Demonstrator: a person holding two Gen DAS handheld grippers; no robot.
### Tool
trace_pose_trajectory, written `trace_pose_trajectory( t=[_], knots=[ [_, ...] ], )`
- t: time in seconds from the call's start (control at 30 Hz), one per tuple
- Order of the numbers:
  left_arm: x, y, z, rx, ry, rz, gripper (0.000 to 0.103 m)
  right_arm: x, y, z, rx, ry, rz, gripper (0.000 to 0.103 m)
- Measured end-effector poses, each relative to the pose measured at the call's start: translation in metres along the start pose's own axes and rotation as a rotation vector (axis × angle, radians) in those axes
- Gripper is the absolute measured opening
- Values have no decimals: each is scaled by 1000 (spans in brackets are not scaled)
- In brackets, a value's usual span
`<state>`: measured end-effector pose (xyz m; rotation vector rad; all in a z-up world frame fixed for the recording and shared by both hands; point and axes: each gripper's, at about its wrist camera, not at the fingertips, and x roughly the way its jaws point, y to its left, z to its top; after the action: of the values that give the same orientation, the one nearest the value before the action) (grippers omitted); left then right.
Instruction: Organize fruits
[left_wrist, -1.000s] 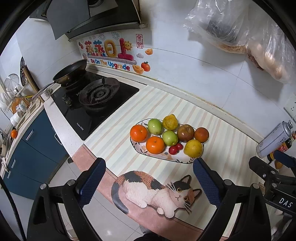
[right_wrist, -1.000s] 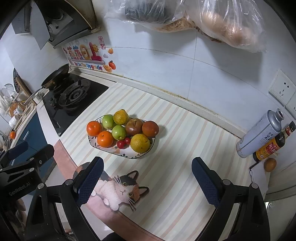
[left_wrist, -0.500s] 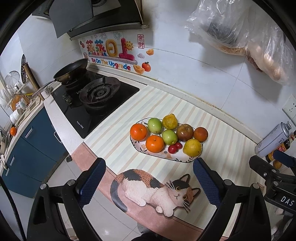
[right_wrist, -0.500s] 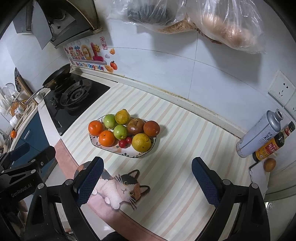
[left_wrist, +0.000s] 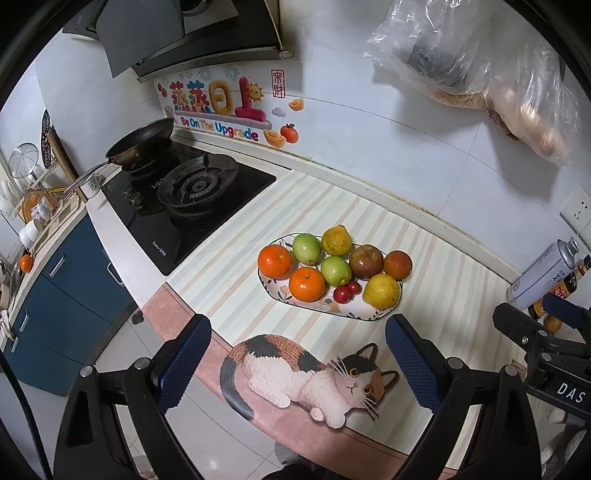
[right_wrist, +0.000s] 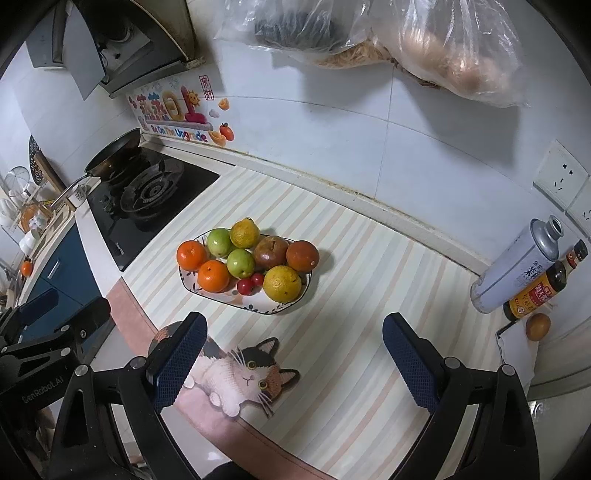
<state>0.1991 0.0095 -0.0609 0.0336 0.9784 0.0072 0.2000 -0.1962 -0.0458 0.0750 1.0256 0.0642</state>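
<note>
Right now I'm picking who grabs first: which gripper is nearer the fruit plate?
Left, slightly. The left gripper hangs open just before the fruit plate; the right gripper hangs open off its right end.

the wall sticker (left_wrist: 221, 110) reads "be on the upgrade". "das" shows on the right hand-held gripper (left_wrist: 570, 387) — "genrobot.ai" on the left hand-held gripper (right_wrist: 40, 384).

A kitchen desk (left_wrist: 236, 280) covered by a striped mat with a cat print runs along a white tiled wall (left_wrist: 369, 147). At upper left, a range hood (left_wrist: 177, 37) hangs over a black gas stove (left_wrist: 184, 206). Blue cabinets (left_wrist: 62, 295) and pale floor tiles (left_wrist: 122, 354) fill the lower left.
</note>
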Motion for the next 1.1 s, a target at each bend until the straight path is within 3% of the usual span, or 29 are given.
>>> trace_pose_trajectory(
  t=[1.1],
  knots=[
    [-21, -4, 0, 9, -49, -1, 97, -14, -1, -3, -7, -29, 30, 98]
  ],
)
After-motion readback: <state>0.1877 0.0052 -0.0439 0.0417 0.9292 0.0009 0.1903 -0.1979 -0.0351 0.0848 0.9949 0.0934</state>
